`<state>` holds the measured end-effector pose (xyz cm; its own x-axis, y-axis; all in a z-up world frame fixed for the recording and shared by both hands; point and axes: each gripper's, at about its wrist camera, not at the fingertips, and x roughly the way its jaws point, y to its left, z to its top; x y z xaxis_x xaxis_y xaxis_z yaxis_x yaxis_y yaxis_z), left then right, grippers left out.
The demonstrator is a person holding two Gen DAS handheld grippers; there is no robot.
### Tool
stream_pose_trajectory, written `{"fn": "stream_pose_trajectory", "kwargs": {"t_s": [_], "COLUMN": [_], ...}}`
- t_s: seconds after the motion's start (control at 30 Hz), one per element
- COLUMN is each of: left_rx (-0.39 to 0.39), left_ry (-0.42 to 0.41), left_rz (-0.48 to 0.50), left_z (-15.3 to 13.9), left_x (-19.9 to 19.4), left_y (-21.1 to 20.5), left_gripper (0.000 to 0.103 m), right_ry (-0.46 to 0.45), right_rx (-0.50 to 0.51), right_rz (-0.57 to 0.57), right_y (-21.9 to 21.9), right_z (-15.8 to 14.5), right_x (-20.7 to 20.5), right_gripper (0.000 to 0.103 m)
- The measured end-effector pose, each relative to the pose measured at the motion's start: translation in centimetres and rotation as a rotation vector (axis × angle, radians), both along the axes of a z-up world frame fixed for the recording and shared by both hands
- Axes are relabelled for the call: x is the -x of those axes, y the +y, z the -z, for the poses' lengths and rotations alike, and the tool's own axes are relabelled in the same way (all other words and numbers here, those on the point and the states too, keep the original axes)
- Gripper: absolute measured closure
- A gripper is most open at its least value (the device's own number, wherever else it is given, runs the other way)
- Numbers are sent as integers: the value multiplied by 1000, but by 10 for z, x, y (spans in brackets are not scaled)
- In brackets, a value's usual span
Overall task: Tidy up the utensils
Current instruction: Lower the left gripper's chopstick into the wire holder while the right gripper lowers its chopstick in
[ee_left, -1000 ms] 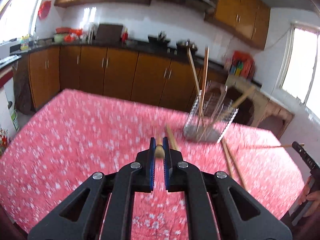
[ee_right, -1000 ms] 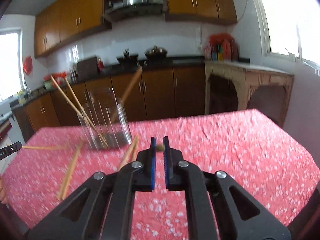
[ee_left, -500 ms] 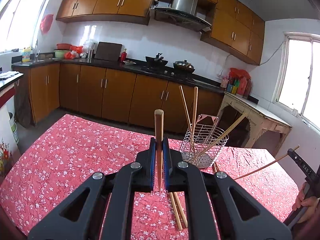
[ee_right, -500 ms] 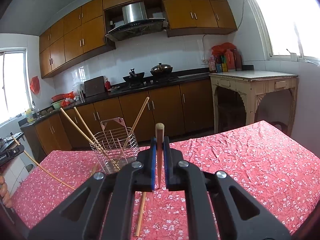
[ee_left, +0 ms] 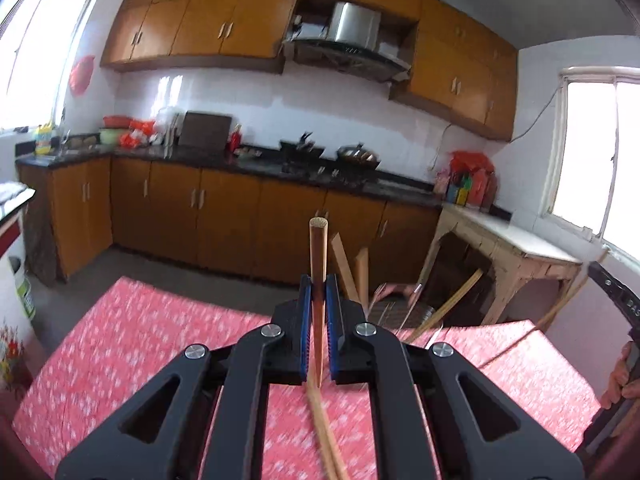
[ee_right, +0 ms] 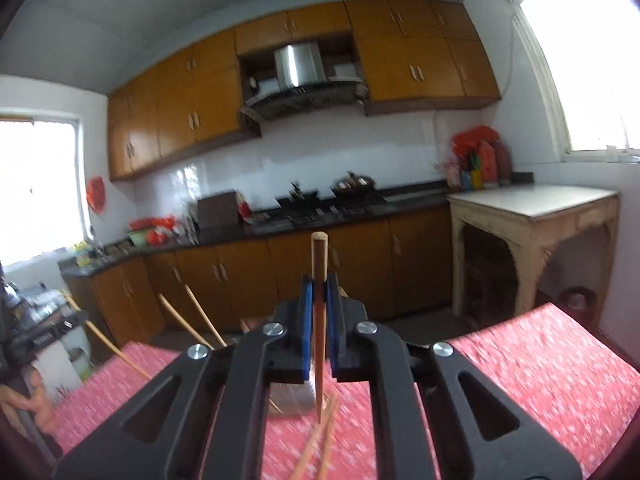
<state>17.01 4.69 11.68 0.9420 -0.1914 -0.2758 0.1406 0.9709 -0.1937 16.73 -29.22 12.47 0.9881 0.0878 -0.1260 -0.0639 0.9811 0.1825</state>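
Observation:
In the left wrist view my left gripper [ee_left: 319, 280] is shut on a wooden chopstick [ee_left: 319, 240] that stands upright between its blue pads, lifted off the table. Behind its fingers the wire utensil basket [ee_left: 400, 312] shows in part, with several chopsticks [ee_left: 344, 264] leaning in it. In the right wrist view my right gripper [ee_right: 319, 280] is shut on a second upright chopstick [ee_right: 319, 252]. The basket [ee_right: 292, 398] is mostly hidden behind that gripper. Two loose chopsticks [ee_left: 328, 440] lie on the cloth below the grippers.
The table wears a red floral cloth [ee_left: 120, 340]. Beyond its far edge run brown kitchen cabinets [ee_left: 224, 216], and a cream side table [ee_right: 532, 208] stands at the right. A hand [ee_left: 624, 380] holds the other gripper at the right edge.
Both grippers have risen, each with its chopstick now upright between the pads. The table has dropped low in both views and the basket has slid behind the fingers.

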Motion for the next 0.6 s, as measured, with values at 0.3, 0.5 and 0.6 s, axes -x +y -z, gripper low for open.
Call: {"fn": "stream_pose_trajectory", "kwargs": {"t_s": [0.3, 0.5, 0.6], "left_rx": [29, -9, -9], "left_ry": [-108, -47, -2], "left_rz": [50, 42, 57], "left_z": [-54, -32, -20], "left_x": [-26, -59, -68], "left_y": [-51, -75, -77], "left_gripper": [96, 96, 96], "right_ry": [-26, 28, 62], "right_rx": [-57, -85, -93], "right_rz": [-60, -76, -97], "right_y": [19, 21, 22], "right_z": [-28, -8, 3], "right_x": [-70, -109, -119], "right_gripper": [95, 95, 95]}}
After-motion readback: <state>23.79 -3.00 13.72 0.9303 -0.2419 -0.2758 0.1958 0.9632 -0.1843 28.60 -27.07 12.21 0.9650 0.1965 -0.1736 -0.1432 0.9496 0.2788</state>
